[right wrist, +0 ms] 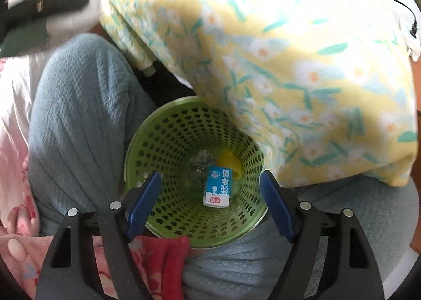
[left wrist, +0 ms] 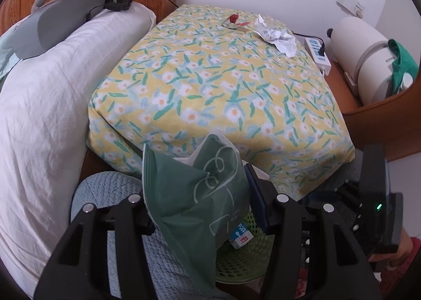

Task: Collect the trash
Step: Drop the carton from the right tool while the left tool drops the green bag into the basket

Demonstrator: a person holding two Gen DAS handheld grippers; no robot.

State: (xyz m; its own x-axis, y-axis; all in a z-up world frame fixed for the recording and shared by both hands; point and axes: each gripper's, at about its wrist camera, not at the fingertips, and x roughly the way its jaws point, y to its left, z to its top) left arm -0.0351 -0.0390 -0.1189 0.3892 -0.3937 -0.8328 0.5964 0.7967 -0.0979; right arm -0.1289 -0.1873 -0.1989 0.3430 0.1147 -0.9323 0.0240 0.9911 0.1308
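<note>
My left gripper [left wrist: 202, 208] is shut on a dark green plastic packet [left wrist: 194, 194] and holds it above the green mesh basket [left wrist: 244, 258]. My right gripper [right wrist: 210, 202] is open and empty, directly over the same basket [right wrist: 163, 142]. Inside the basket lie a blue and white carton [right wrist: 217, 186], a yellow item [right wrist: 229, 161] and some clear wrapping [right wrist: 200, 160]. On the floral cushion [left wrist: 218, 84], at its far side, lie a crumpled white paper [left wrist: 276, 35] and a red and green scrap [left wrist: 234, 21].
A white pillow [left wrist: 52, 105] with a grey device [left wrist: 60, 23] on it lies left. A power strip [left wrist: 317, 52] and a white cylindrical appliance [left wrist: 360, 55] sit on the wooden stand at right. The person's blue-clad knees [right wrist: 79, 115] flank the basket.
</note>
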